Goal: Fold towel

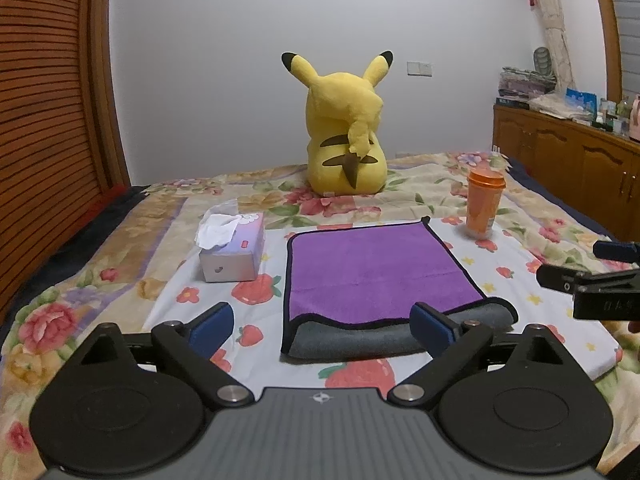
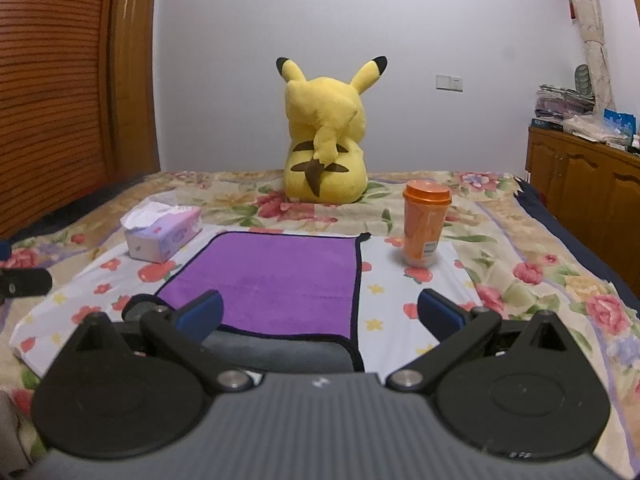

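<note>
Your left hand-held gripper [image 1: 322,322] has a ribbed grey body, matte black round-ended linkage arms, silver pivot screws and blue padded fingertips [image 1: 212,326]; your right hand-held gripper [image 2: 320,312] looks identical.

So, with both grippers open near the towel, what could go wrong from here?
1. The purple towel already lies folded, its grey underside showing along the near edge. A gripper may pinch only the top layer, so the fold could come out uneven.
2. The orange cup stands upright close to the towel's far right corner; a swing by the right gripper might tip it.
3. The tissue box sits near the left edge, where the left gripper could push it.
</note>
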Tool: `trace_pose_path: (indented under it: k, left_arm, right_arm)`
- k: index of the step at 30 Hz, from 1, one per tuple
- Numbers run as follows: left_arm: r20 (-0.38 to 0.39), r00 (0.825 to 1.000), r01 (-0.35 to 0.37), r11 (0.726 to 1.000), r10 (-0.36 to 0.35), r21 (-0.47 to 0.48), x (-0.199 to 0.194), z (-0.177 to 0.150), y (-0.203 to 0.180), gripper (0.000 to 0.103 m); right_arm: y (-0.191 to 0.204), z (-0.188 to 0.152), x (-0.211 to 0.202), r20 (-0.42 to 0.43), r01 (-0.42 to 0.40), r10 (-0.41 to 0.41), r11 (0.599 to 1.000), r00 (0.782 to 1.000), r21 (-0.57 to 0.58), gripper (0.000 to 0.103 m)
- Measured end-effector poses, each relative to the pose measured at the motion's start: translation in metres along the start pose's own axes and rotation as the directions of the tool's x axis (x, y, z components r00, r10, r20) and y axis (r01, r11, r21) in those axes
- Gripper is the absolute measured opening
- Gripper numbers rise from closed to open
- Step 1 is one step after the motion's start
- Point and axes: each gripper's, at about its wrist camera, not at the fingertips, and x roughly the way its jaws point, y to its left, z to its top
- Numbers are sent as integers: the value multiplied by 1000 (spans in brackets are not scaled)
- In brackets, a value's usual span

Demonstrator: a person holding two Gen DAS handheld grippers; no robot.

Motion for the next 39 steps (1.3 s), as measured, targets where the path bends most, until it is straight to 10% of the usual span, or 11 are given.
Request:
trace_pose_path:
  k: [17, 39]
  left_arm:
    - [-38, 999, 11, 1000, -10, 26, 43, 10, 10, 92]
    - [-157, 984, 85, 996, -84, 3, 107, 8, 26, 57]
  right_arm:
    - [0, 4, 32, -58, -34, 33, 999, 998, -18, 103]
    - [-15, 2, 83, -153, -49, 53, 998, 987, 29, 92]
